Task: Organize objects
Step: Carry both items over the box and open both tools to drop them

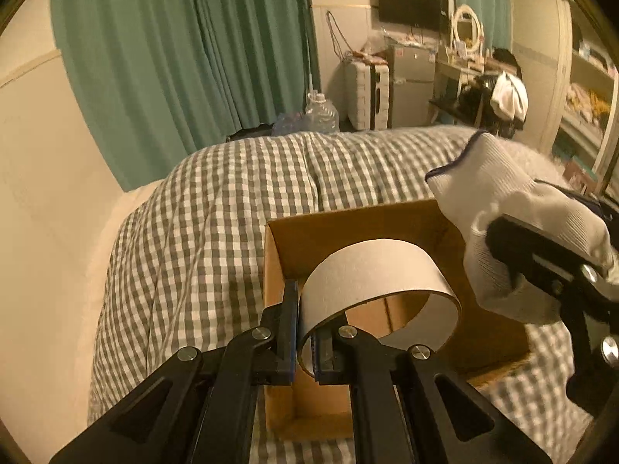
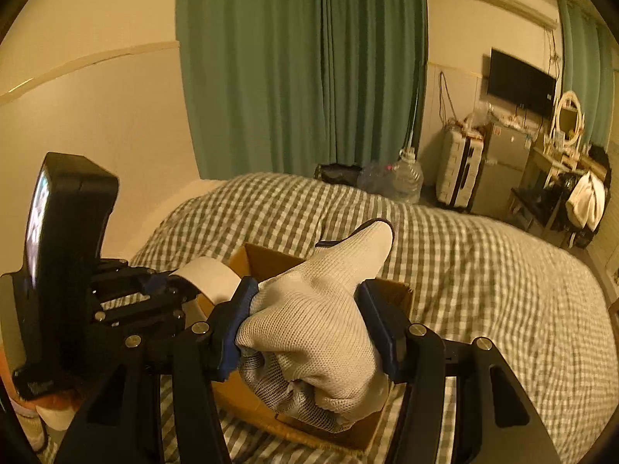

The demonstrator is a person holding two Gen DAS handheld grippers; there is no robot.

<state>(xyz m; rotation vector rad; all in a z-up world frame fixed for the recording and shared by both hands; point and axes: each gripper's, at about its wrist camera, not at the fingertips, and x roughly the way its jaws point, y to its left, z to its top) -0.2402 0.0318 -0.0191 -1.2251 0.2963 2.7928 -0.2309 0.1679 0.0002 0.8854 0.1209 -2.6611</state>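
One brown box point(image 1: 406, 228) is sitting on the checked bed point(image 1: 216, 208). The left gripper point(image 1: 305, 344) is pinching one cardboard ring point(image 1: 371, 282) over the box, at 6 o'clock. The right gripper point(image 2: 309, 328) is squeezing one white glove point(image 2: 321, 321) at 3 o'clock, maybe just above the box.

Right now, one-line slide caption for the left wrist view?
Left gripper pinches a cardboard ring over an open box on the checkered bed.

The left gripper point(image 1: 305, 342) pinched a white cardboard ring's point(image 1: 377, 276) wall above an open brown cardboard box point(image 1: 394, 228) on the grey-checked bedspread point(image 1: 216, 212).
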